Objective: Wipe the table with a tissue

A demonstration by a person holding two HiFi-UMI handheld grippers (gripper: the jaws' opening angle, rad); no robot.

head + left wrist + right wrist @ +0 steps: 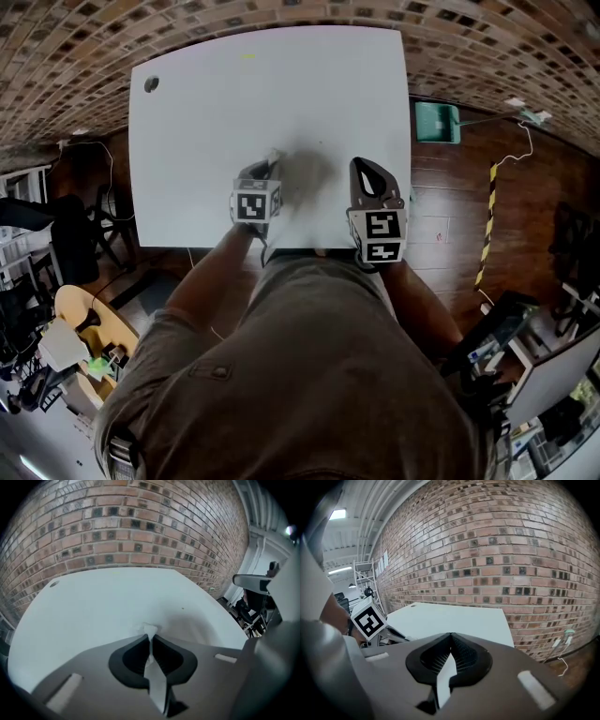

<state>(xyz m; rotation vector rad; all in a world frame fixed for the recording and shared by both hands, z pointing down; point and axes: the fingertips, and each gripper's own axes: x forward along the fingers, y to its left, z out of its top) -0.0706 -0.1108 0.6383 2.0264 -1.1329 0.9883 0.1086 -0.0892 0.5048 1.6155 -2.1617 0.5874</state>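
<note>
Pressing the tissue point(149, 630), clamped in the left gripper point(151, 640), flat along the table point(93, 602) wipes best; right gripper point(451, 638) sits closed, empty.

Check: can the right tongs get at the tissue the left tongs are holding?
Probably yes. The tissue pokes out of the shut left tongs onto the table. The right tongs sit alongside, with only bare surface between. They are shut and empty, so they would have to open first.
</note>
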